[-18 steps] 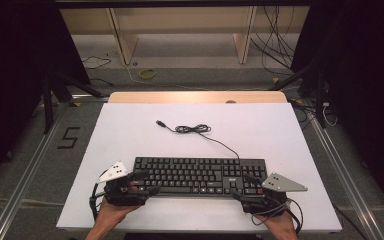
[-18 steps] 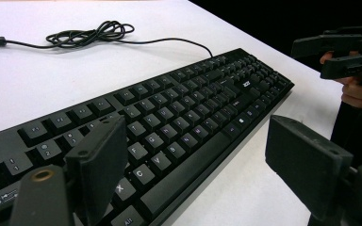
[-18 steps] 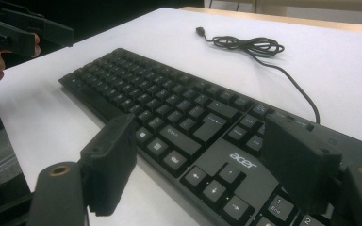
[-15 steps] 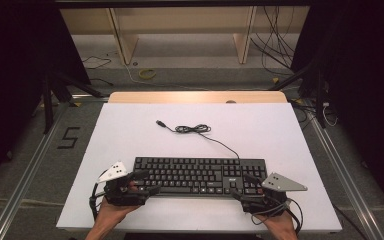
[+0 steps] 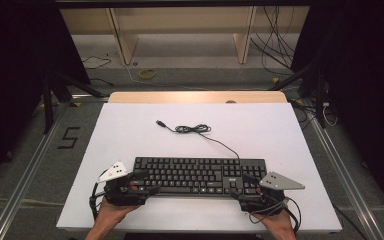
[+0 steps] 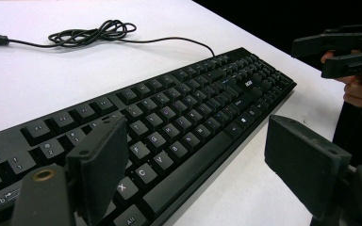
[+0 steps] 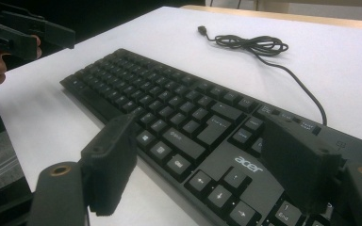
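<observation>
Black keyboard (image 5: 200,175) lies flat on the white table (image 5: 130,130), near its front edge. Left gripper (image 5: 142,182) at the keyboard's left end, jaws spread, nothing pinched. Right gripper (image 5: 247,186) at the keyboard's right end, jaws spread too. Keyboard's cable (image 5: 195,129) coiled behind the keyboard.

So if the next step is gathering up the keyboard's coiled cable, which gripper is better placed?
Probably the right gripper. The cable leaves the keyboard toward its right end, closer to that gripper, though its coil lies nearer the middle. Both the right and left gripper are open at the near corners.
</observation>
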`<act>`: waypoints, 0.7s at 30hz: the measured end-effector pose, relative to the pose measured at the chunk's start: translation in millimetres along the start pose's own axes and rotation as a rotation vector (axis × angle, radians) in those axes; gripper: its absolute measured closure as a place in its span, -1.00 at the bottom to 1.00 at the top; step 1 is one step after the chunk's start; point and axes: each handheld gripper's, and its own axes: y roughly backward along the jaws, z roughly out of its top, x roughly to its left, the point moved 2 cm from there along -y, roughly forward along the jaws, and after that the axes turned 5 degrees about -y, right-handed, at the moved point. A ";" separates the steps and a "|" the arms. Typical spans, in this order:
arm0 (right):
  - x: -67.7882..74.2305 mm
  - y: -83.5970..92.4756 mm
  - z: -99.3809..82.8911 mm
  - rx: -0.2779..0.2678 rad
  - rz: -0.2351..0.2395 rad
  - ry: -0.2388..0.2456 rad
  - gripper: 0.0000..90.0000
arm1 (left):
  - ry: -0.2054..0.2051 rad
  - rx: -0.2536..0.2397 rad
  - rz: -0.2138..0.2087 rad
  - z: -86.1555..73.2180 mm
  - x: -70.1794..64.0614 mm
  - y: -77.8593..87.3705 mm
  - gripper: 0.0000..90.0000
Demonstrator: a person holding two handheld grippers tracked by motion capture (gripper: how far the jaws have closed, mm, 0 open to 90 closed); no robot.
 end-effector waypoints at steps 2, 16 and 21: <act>-0.2 0.2 0.0 -0.002 -0.001 -0.001 -0.37 | 0.002 0.000 -0.001 0.0 -0.1 0.0 -0.51; -1.4 0.8 -0.1 -0.004 -0.005 -0.002 -0.37 | 0.000 -0.001 0.000 0.0 0.3 0.0 -0.51; -0.6 0.2 0.5 -0.006 -0.002 -0.003 -0.36 | 0.001 0.001 0.002 0.0 0.5 -0.1 -0.51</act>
